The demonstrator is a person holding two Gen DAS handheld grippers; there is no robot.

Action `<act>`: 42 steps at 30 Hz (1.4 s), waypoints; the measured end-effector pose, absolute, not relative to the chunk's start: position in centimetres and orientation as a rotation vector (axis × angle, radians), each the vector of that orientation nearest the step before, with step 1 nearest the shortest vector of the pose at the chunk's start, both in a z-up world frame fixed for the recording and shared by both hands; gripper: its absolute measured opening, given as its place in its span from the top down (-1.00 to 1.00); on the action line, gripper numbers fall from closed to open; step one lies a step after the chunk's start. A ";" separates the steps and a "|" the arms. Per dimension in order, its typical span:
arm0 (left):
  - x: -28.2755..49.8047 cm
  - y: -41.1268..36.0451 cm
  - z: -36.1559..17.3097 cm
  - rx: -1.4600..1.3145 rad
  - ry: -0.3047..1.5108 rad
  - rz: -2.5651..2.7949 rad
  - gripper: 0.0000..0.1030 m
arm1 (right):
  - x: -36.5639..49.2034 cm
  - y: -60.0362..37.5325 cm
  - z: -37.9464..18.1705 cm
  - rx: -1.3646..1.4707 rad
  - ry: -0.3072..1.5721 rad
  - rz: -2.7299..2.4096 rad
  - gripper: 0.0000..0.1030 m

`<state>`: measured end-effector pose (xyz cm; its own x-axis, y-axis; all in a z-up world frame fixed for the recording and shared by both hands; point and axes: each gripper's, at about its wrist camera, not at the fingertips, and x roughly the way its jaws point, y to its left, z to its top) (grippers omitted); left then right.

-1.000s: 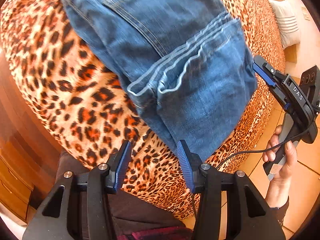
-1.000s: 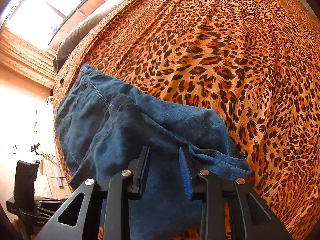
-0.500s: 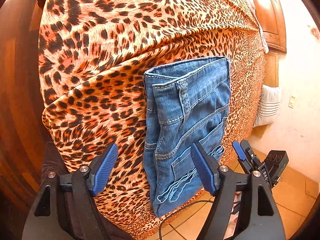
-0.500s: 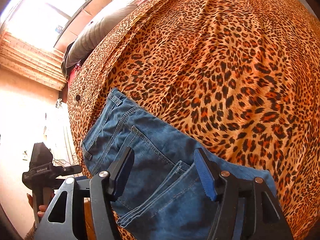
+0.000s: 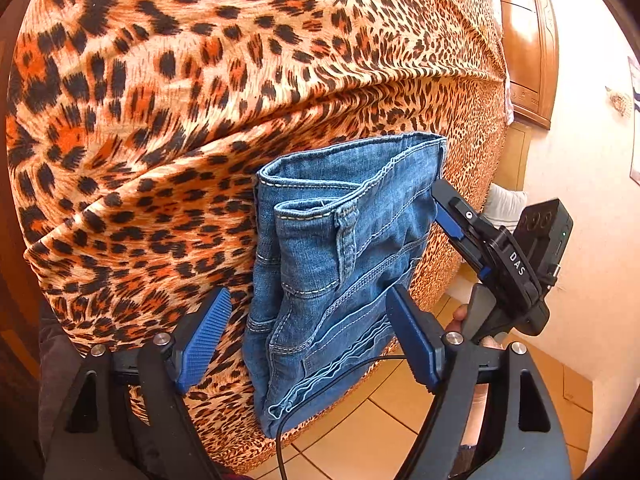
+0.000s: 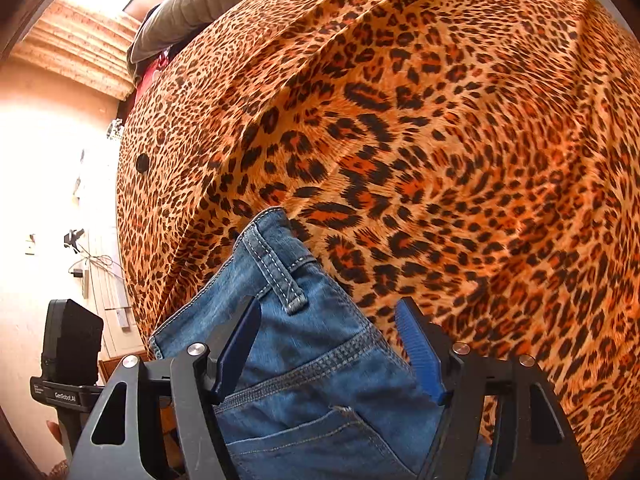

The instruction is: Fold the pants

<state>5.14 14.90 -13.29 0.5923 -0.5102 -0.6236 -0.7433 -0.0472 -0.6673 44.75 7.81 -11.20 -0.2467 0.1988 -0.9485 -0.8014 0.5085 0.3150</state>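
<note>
Denim pants [image 5: 340, 264], folded into a compact blue stack, lie at the edge of a bed under a leopard-print cover [image 5: 168, 112], above a tiled floor [image 5: 384, 432]. Both tools have just been opening. The left gripper [image 5: 308, 340] stands wide, its 2 blue pads clear of the cloth. The right gripper [image 6: 328, 344] also gapes over the waistband, pressing nothing.

"DAS" in white on right gripper [image 5: 454, 216] body; left gripper [image 6: 70, 396] body label, seemingly "GenRobot.AI".
</note>
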 end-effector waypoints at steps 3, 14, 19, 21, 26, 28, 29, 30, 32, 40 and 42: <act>5.7 15.3 -14.1 -1.720 1.031 0.262 -0.57 | 44.0 9.9 -12.2 -0.591 1.539 1.067 -0.39; 10.5 15.4 -13.2 -1.518 1.108 0.300 0.09 | 42.1 12.2 -12.3 -0.799 1.416 1.134 0.33; 10.6 15.0 -11.7 -1.406 1.120 0.299 0.70 | 42.5 10.5 -10.0 -0.727 1.387 1.131 0.59; 10.8 14.5 -9.9 -1.353 1.109 0.285 0.72 | 42.5 9.5 -8.5 -0.672 1.379 1.158 0.62; 11.7 12.0 -4.6 -1.173 1.088 0.255 0.72 | 42.6 5.8 -3.6 -0.511 1.326 1.219 0.64; 11.9 10.5 -2.4 -1.098 1.077 0.234 0.72 | 43.0 3.4 -1.6 -0.438 1.303 1.233 0.64; 12.1 9.6 -1.3 -1.059 1.074 0.220 0.72 | 43.1 2.1 -0.6 -0.396 1.293 1.237 0.64; 12.4 8.6 -0.2 -1.020 1.072 0.205 0.72 | 43.2 0.7 0.3 -0.353 1.285 1.240 0.64; 12.7 6.3 1.6 -0.939 1.071 0.171 0.72 | 43.2 -2.3 1.9 -0.273 1.264 1.239 0.64; 13.7 -5.0 2.2 -0.649 1.201 -0.014 0.72 | 42.6 -17.8 2.6 -0.007 1.254 1.125 0.62; 13.9 -8.1 0.3 -0.597 1.278 -0.059 0.72 | 42.3 -21.7 0.9 0.037 1.286 1.057 0.58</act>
